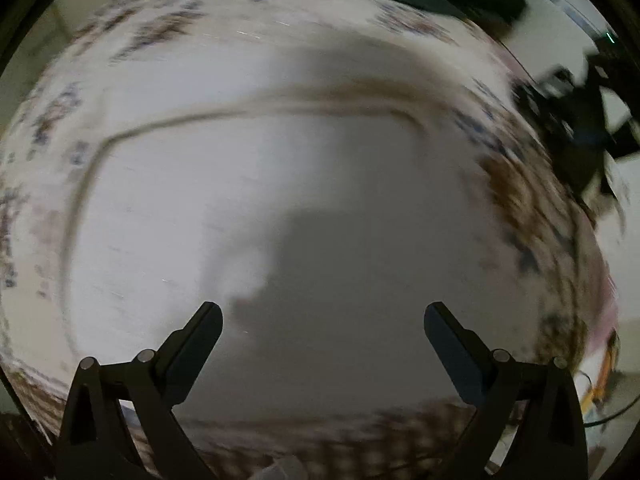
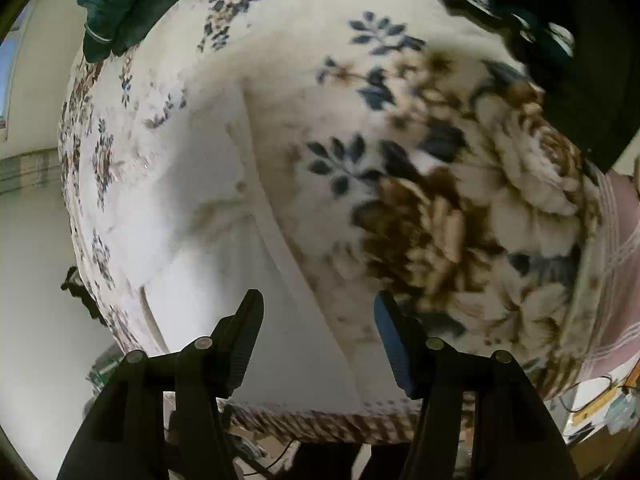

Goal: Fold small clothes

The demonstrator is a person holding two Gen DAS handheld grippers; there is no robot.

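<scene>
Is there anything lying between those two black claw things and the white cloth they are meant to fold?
Nothing visible. The left hand-held gripper hangs open right above the white garment, with only shadow between. The right hand-held gripper, also open, looks down on the same garment's edge on the floral blanket. The green clothes lie far off.

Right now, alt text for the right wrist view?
The right gripper, jaws open and empty, points down at a white garment spread on a cream blanket printed with brown roses and blue leaves. A dark green garment lies bunched at the blanket's far left edge, and a pink cloth shows at the right.
</scene>
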